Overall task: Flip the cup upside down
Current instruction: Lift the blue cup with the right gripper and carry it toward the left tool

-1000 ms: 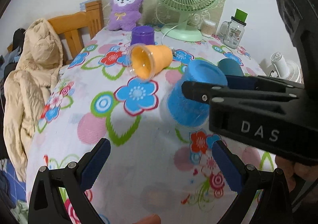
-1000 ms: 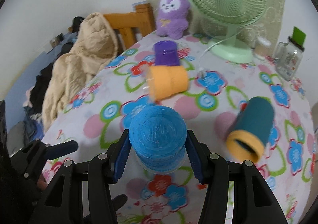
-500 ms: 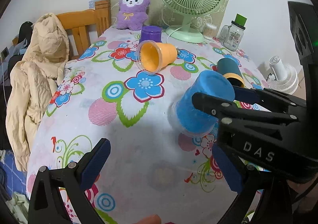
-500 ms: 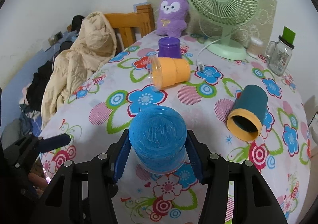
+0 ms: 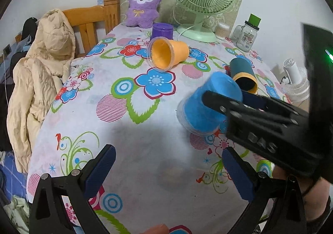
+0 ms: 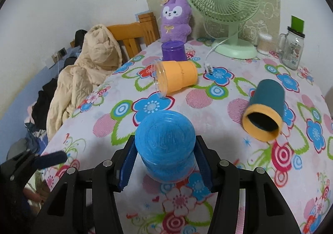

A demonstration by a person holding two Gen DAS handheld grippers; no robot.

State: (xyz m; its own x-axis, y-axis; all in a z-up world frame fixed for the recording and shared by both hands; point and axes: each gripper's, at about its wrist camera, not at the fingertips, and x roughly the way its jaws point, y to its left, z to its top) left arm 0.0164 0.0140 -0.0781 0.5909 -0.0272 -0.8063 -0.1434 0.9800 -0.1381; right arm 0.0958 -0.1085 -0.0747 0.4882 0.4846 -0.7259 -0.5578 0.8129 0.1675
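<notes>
My right gripper [image 6: 165, 163] is shut on a blue cup [image 6: 165, 146], held bottom-up and tilted just above the flowered tablecloth [image 6: 218, 171]. The same blue cup [image 5: 210, 105] shows in the left wrist view at the right, with the right gripper [image 5: 239, 101] clamped across it. My left gripper [image 5: 168, 169] is open and empty over the table's near edge. An orange cup [image 6: 177, 78] and a teal cup with a yellow rim [image 6: 266, 109] lie on their sides. A purple cup [image 6: 173, 50] stands upside down behind them.
A green fan [image 6: 226, 5], a purple plush toy [image 6: 177, 20], a glass jar with a green lid [image 6: 292, 51] and a cotton-swab box [image 6: 264, 43] stand along the back. A wooden chair with a beige jacket [image 6: 87, 74] is at the table's left edge.
Both grippers have pulled back toward the table's near edge. The blue cup has come along in the right gripper and now tilts more, close to the cloth.
</notes>
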